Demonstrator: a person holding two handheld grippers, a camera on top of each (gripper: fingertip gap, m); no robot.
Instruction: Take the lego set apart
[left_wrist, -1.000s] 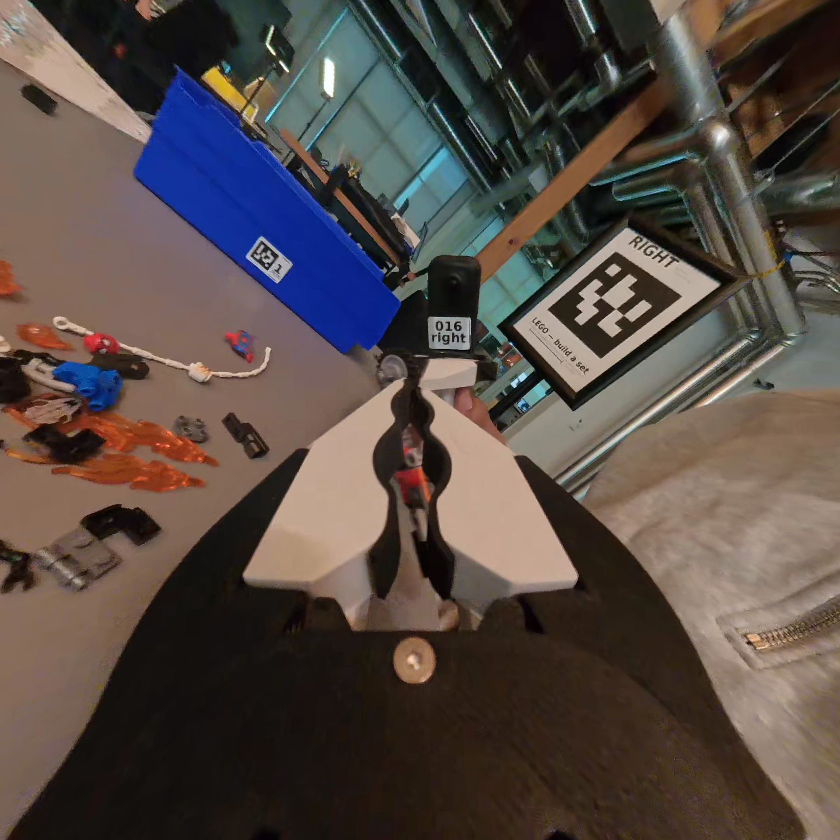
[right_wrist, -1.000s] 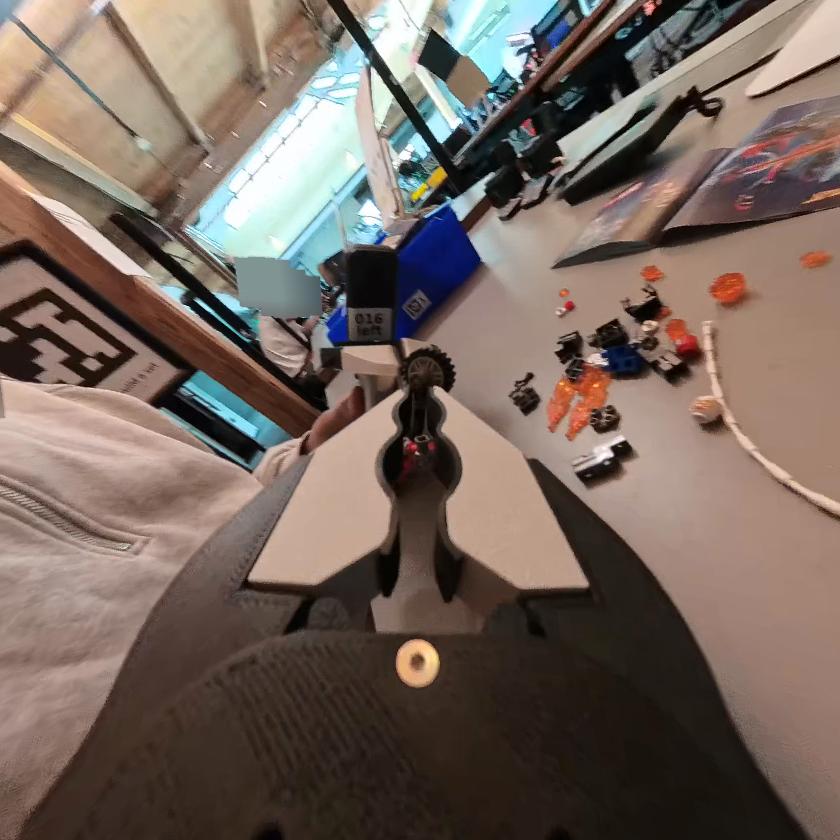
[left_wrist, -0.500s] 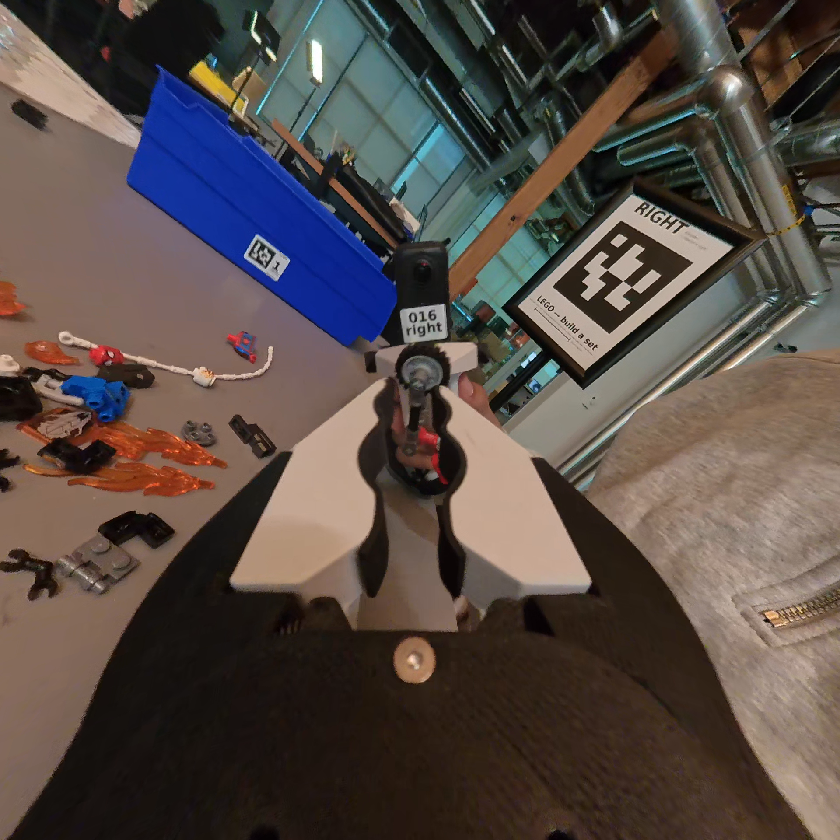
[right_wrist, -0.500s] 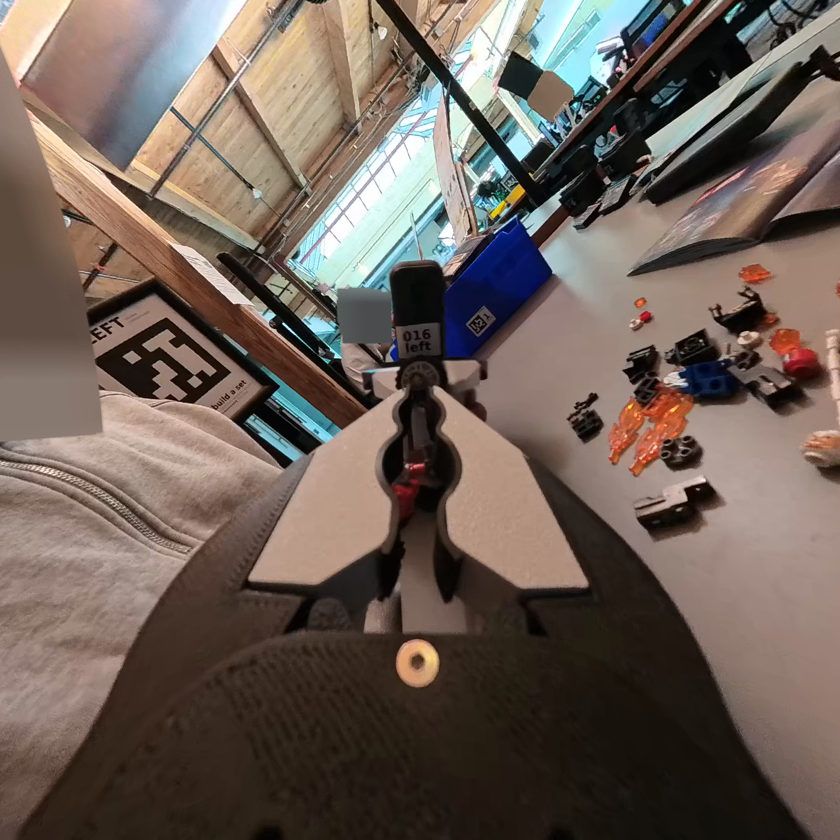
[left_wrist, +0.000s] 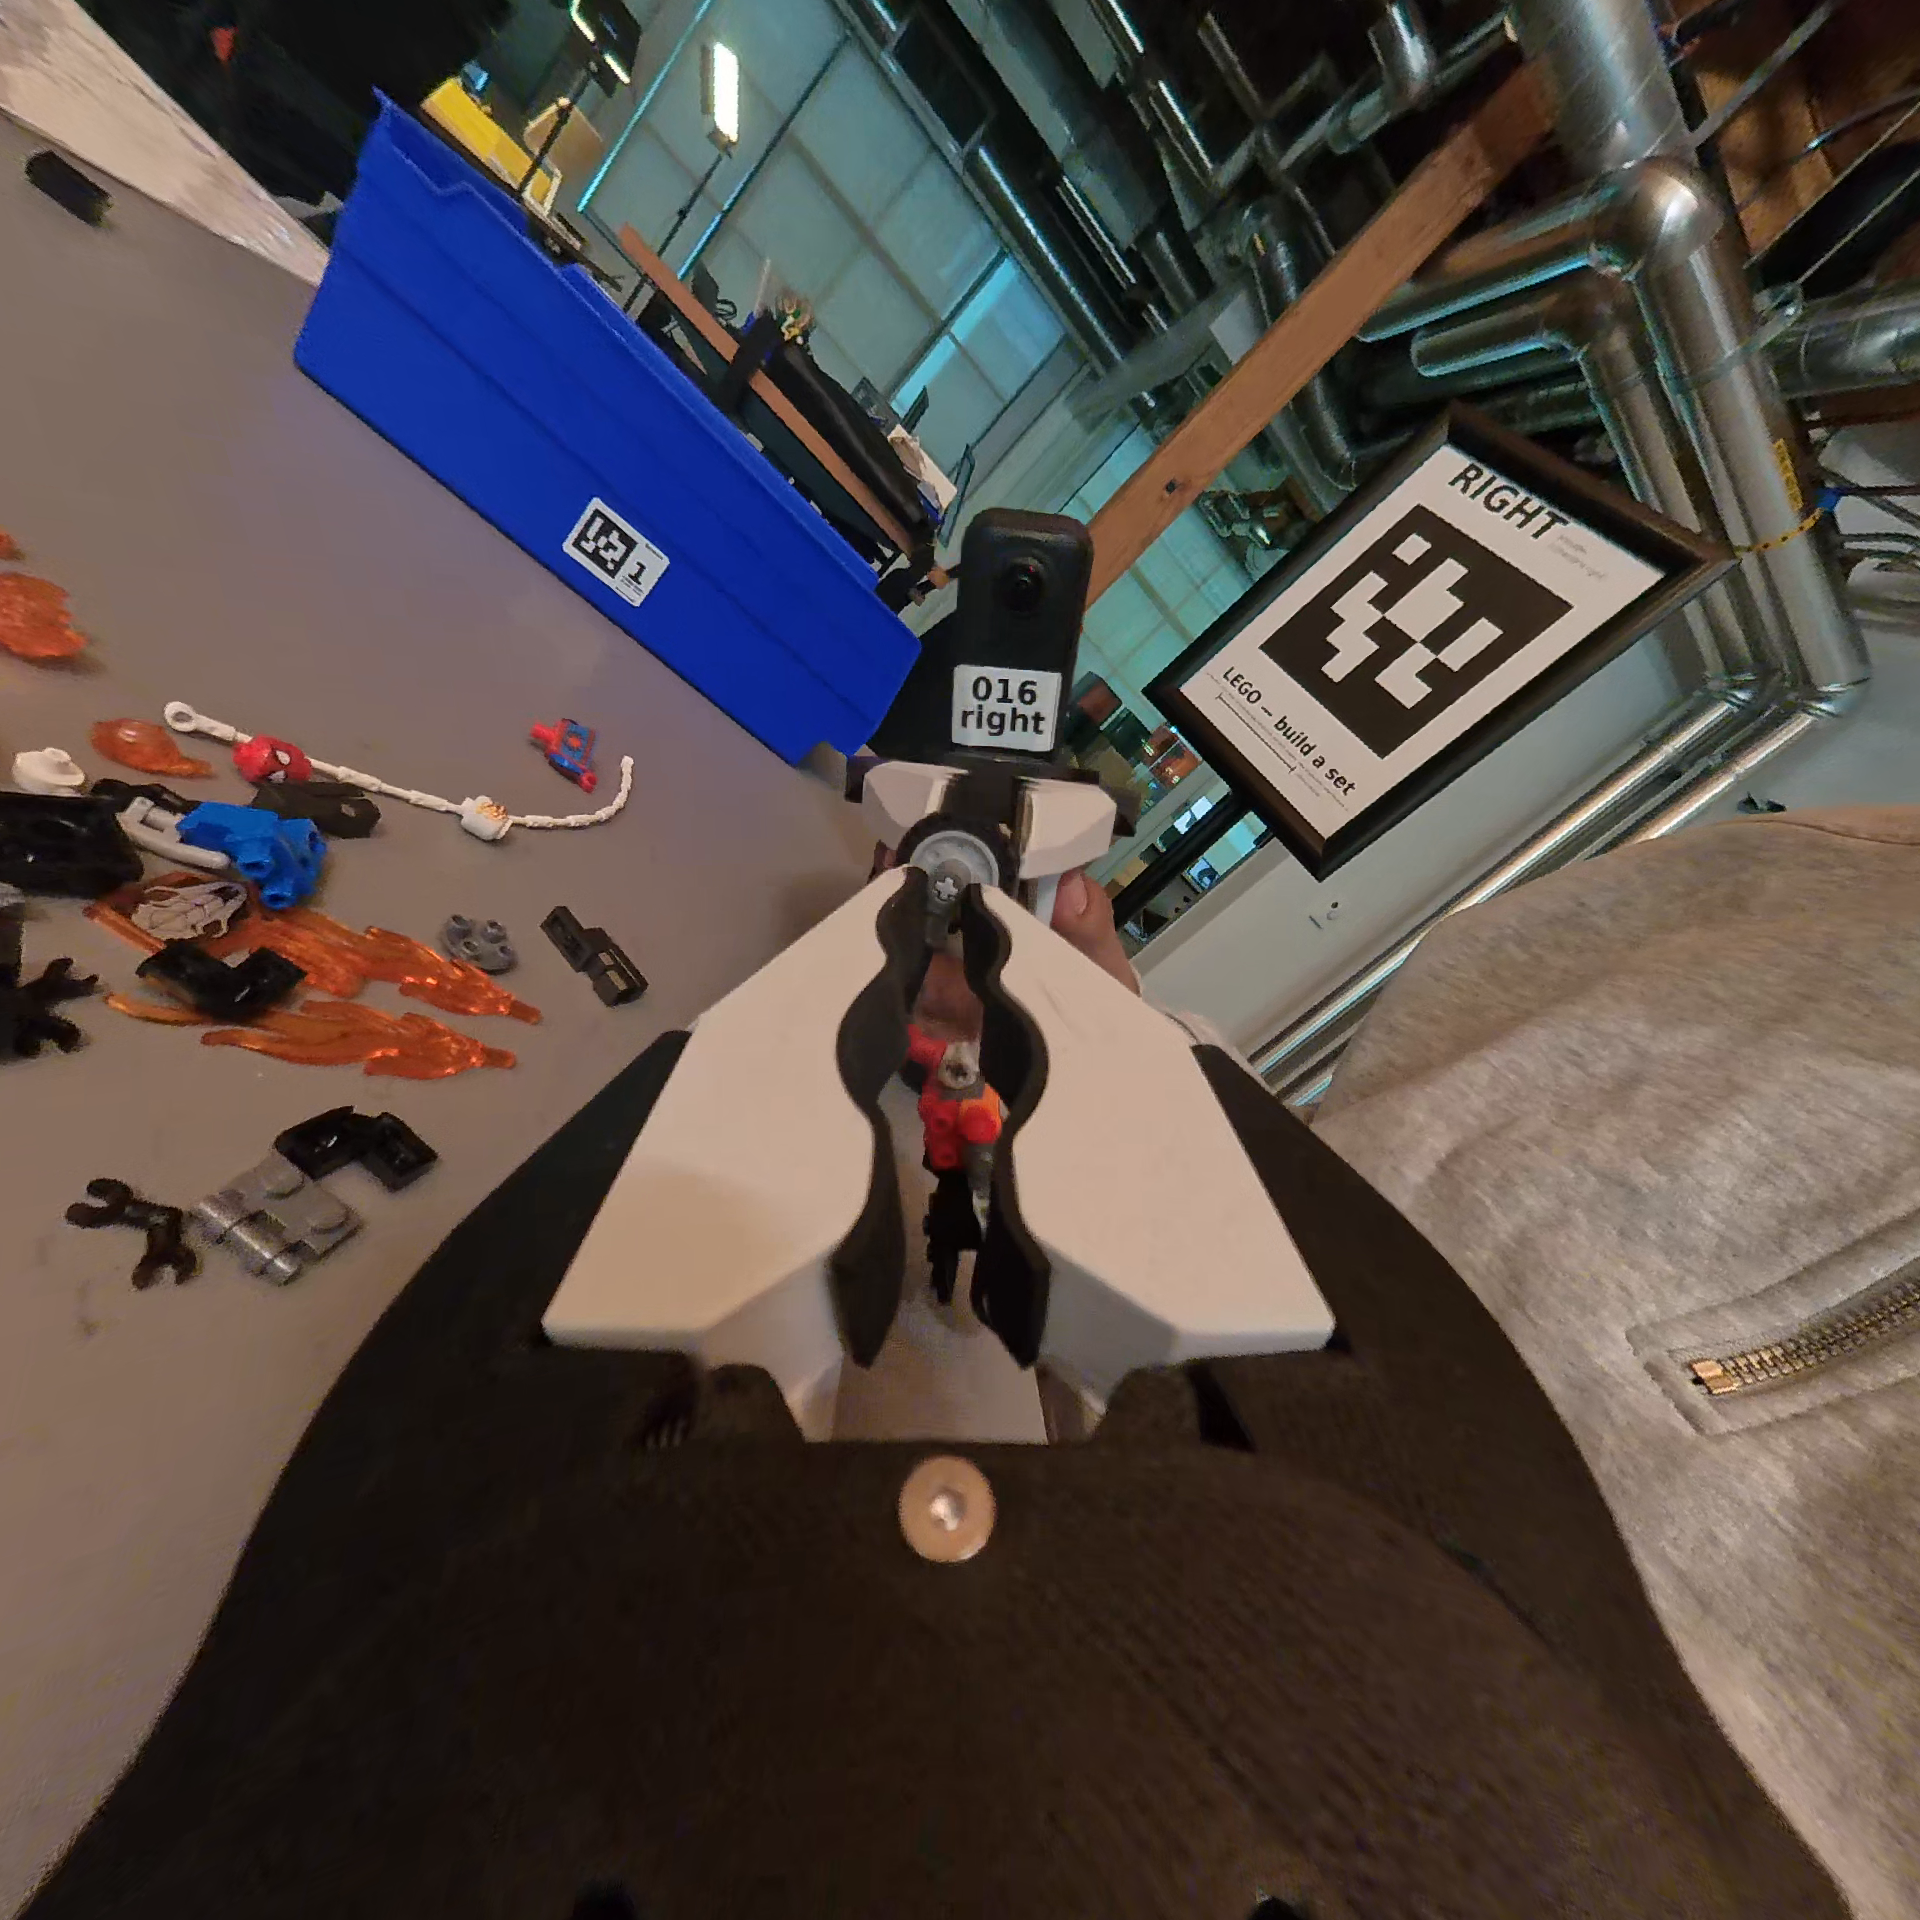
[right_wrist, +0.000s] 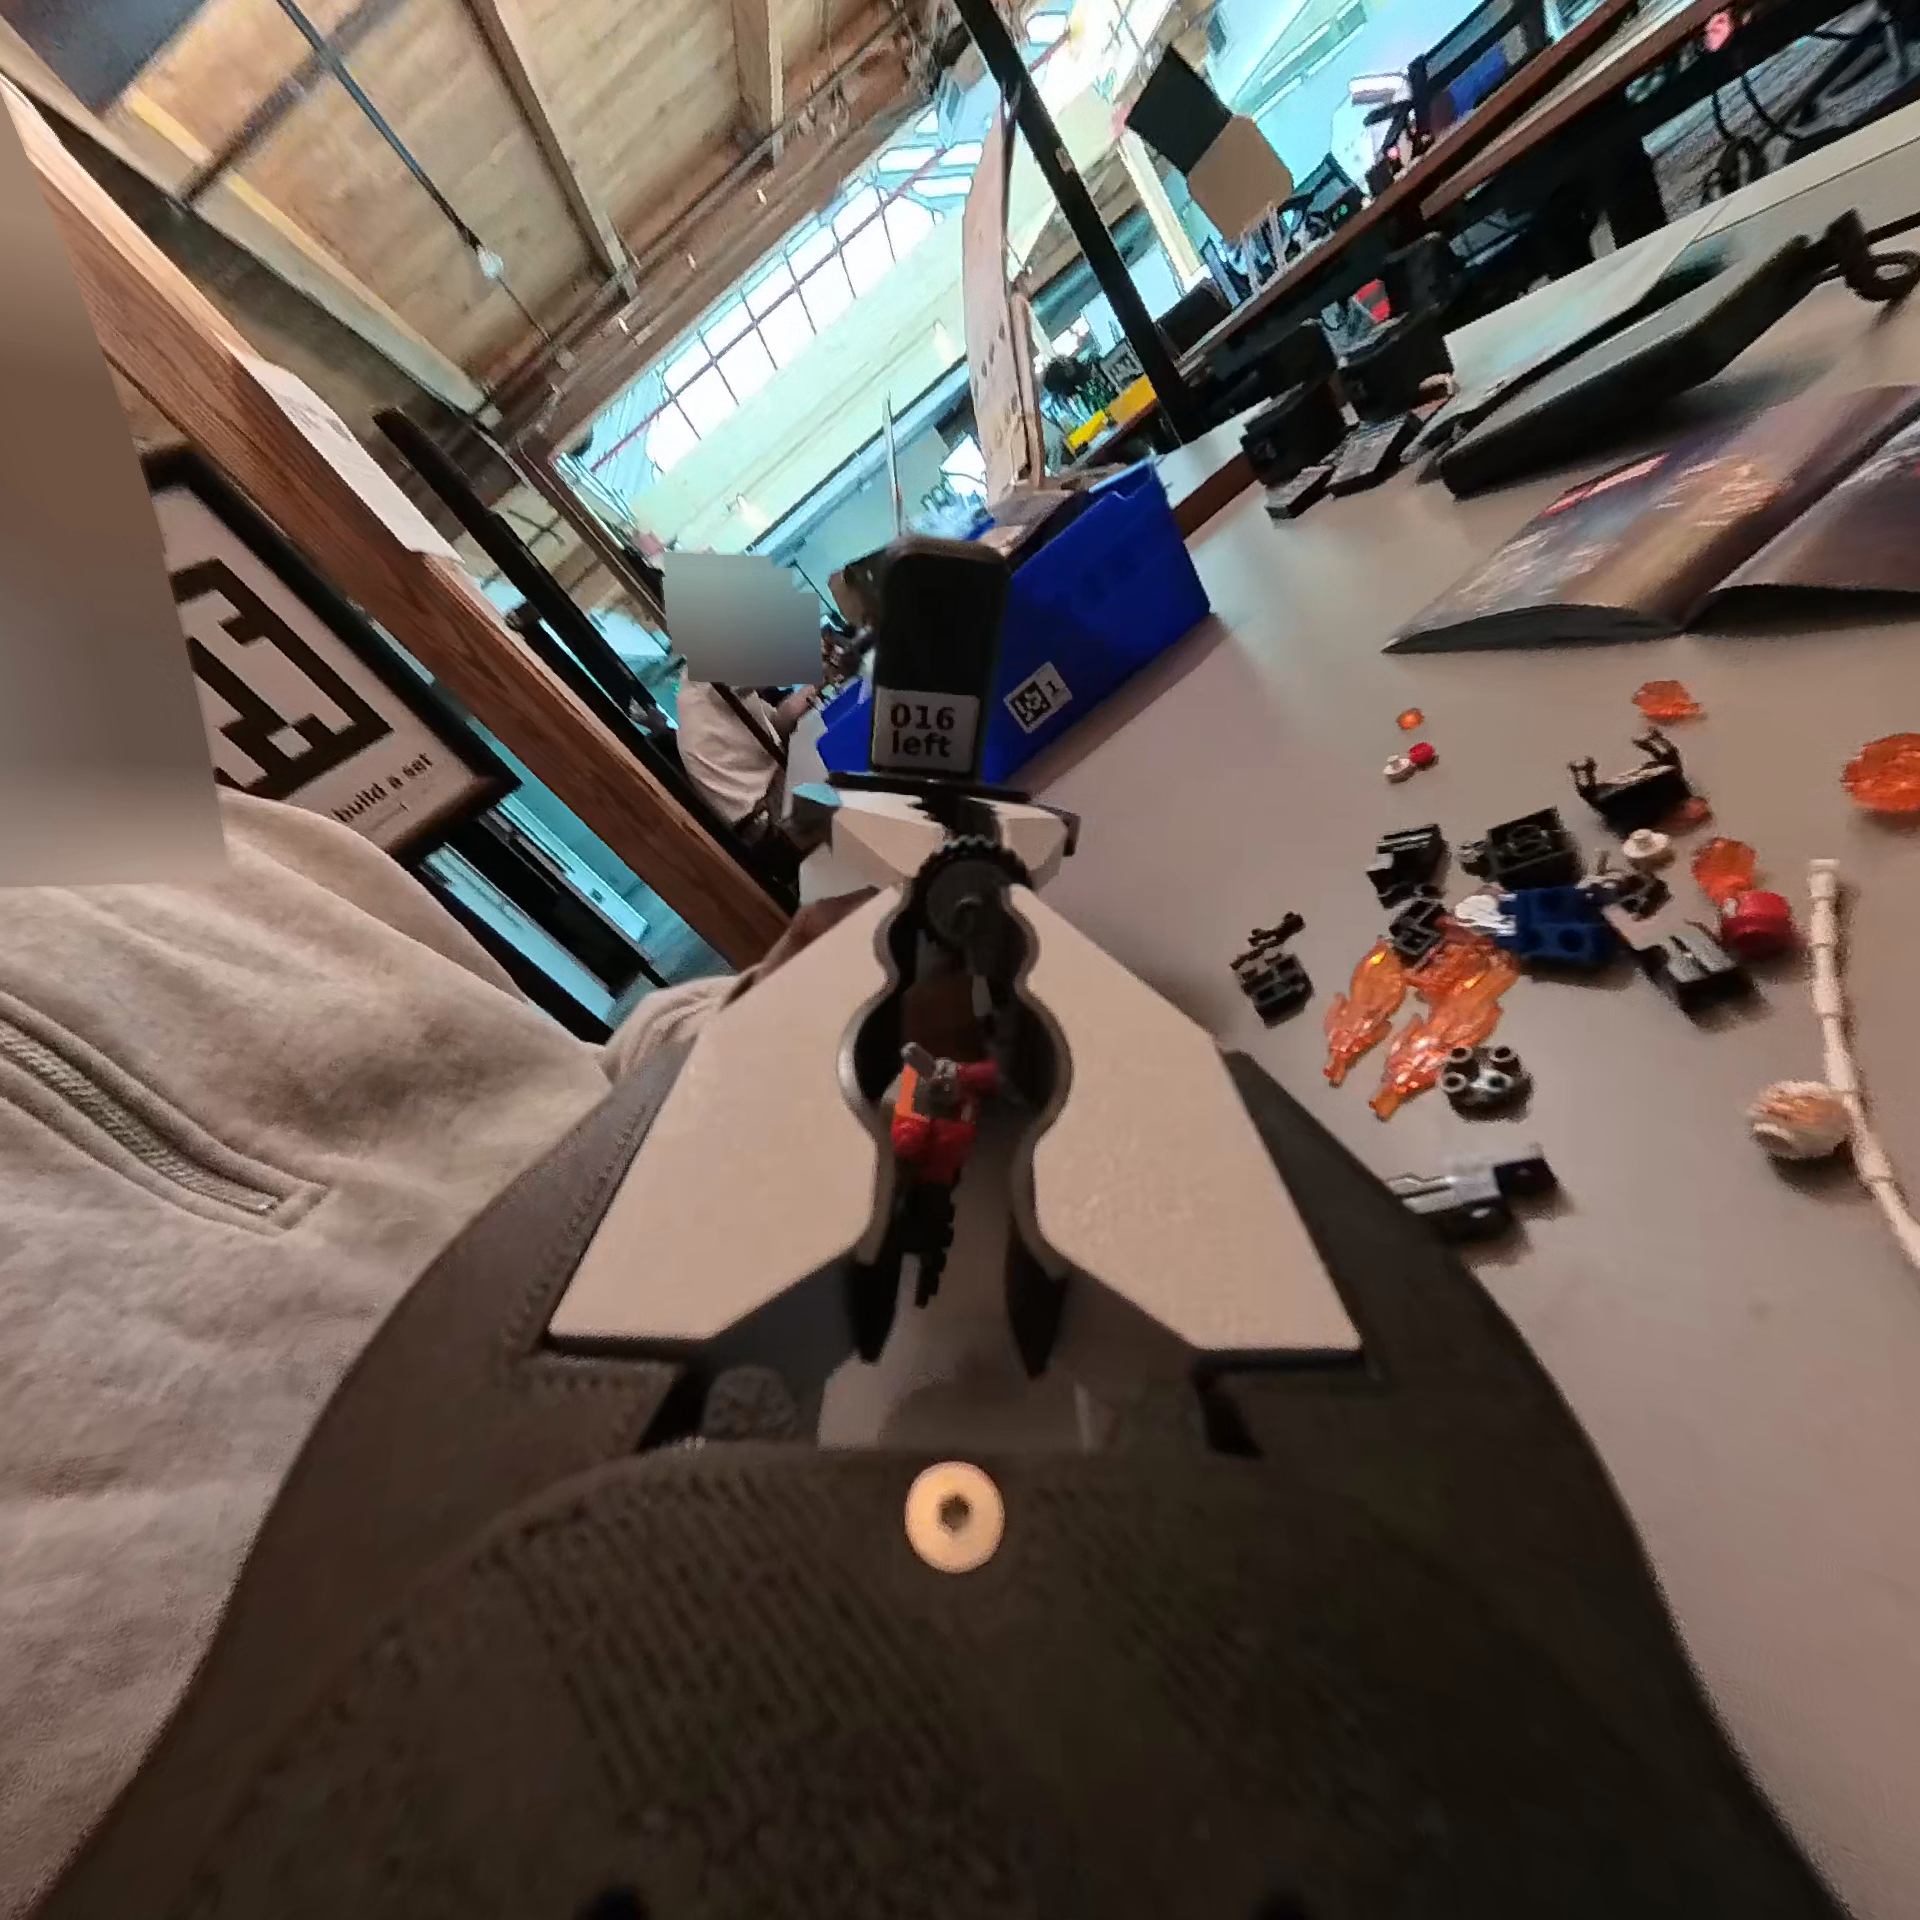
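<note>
Held up off the bench (left_wrist: 260, 499), tip to tip, close to a grey zipped sweater (left_wrist: 1610, 1143): left gripper (left_wrist: 940, 909) and right gripper (right_wrist: 961, 914). Fingers of each pressed nearly together, pinching the build (left_wrist: 956, 1107) – a small red, orange and black lego cluster lodged in the hollow between the fingers, with a round toothed gear (right_wrist: 961, 899) at the tips where both pairs meet. Same build seen in the right wrist view (right_wrist: 935, 1127).

Writing and tags, not read out:
- One white printed sticker (left_wrist: 1003, 707) on the far gripper's black camera; one more (right_wrist: 914, 729) on the other.
- One square code tag (left_wrist: 615, 551) on the single blue bin (left_wrist: 582, 416), far on the bench.
- One framed sign (left_wrist: 1423, 634) with a block pattern and lettering, far right.
- One open booklet (right_wrist: 1714, 551), far right on the bench.

Loose on the bench, left – one blue brick (left_wrist: 260, 847), one red head (left_wrist: 272, 761), one white chain (left_wrist: 416, 795), several orange flames (left_wrist: 343, 1039), overlapping, count unclear.
</note>
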